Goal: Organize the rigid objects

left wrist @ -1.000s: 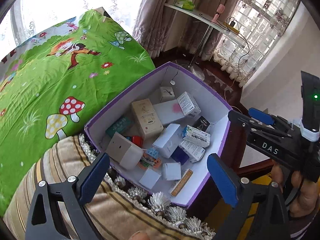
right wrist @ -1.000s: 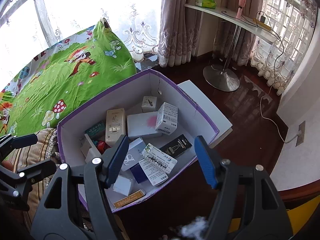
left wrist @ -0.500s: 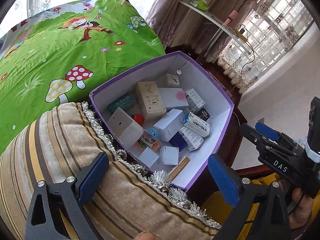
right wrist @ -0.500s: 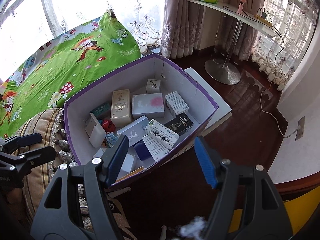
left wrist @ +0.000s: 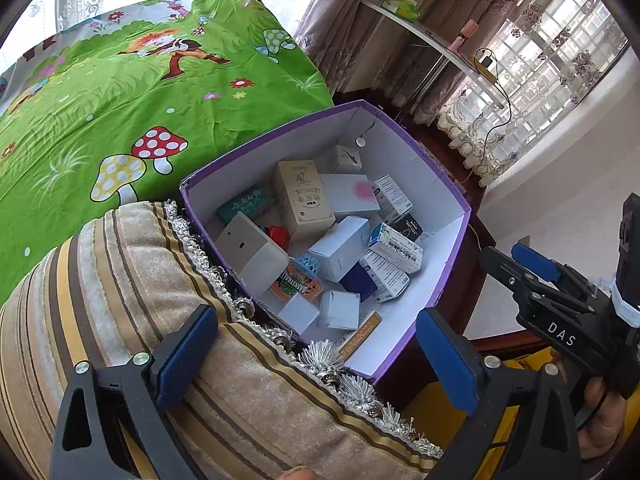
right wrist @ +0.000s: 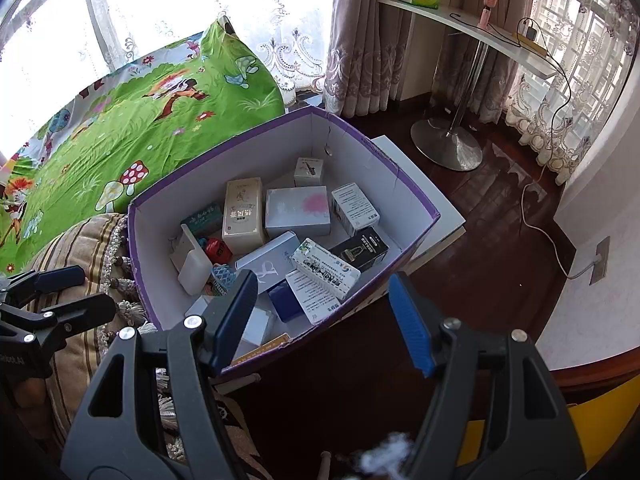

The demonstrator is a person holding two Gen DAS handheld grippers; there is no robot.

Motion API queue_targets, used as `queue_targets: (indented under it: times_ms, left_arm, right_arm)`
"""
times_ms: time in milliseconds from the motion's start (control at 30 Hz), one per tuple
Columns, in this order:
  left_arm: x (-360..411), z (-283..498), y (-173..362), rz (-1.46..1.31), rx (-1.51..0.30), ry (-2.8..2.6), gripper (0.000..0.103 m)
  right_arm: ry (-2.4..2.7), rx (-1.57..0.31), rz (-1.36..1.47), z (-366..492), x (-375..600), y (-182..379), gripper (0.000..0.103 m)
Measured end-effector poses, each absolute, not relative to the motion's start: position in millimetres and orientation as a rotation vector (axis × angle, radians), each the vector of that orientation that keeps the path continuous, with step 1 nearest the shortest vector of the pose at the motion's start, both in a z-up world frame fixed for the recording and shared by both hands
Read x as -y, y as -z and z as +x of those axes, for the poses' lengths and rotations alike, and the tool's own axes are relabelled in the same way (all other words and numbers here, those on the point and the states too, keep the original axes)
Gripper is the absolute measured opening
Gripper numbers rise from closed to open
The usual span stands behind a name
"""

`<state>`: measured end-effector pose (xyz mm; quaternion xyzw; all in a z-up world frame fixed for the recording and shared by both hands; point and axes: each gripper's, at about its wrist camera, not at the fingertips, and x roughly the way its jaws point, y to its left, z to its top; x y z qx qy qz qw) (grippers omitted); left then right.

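Note:
A purple cardboard box (left wrist: pixel 404 160) with white inside walls holds several small packages: a cream carton (left wrist: pixel 304 194), a white box with a pink blot (left wrist: pixel 348 196), a grey-white dispenser (left wrist: pixel 250 254) and an orange basketball pack (left wrist: pixel 296 286). My left gripper (left wrist: pixel 316 360) hovers open above the striped cushion, short of the box's near corner, nothing between its blue pads. From the right wrist view the same box (right wrist: pixel 256 156) lies ahead with a black carton (right wrist: pixel 360 248) inside. My right gripper (right wrist: pixel 322 320) stands open over the box's near edge, empty.
A striped, tasselled cushion (left wrist: pixel 120 300) presses against the box's left side. A green cartoon bedsheet (left wrist: pixel 120 100) lies behind. The box rests on a white board (right wrist: pixel 436 216) above dark wood floor (right wrist: pixel 480 240). A metal table base (right wrist: pixel 446 144) and wall cable (right wrist: pixel 552 236) are beyond.
Both grippers drew back from the box in the first half second, so it sits farther off and more cushion shows. Since then nothing has moved. The jaws stayed as wide.

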<state>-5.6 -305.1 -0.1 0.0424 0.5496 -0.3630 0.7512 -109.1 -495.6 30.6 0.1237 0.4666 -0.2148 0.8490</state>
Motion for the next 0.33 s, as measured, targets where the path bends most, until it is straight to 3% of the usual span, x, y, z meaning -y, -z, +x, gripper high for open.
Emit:
queue_targets:
  times_ms: [333]
  left_arm:
    - [311.6,-10.9,-1.4,0.132,-1.170,0.825,0.100]
  right_arm:
    - [0.451,-0.988,0.267,-108.5,495.9,-27.9,0.071]
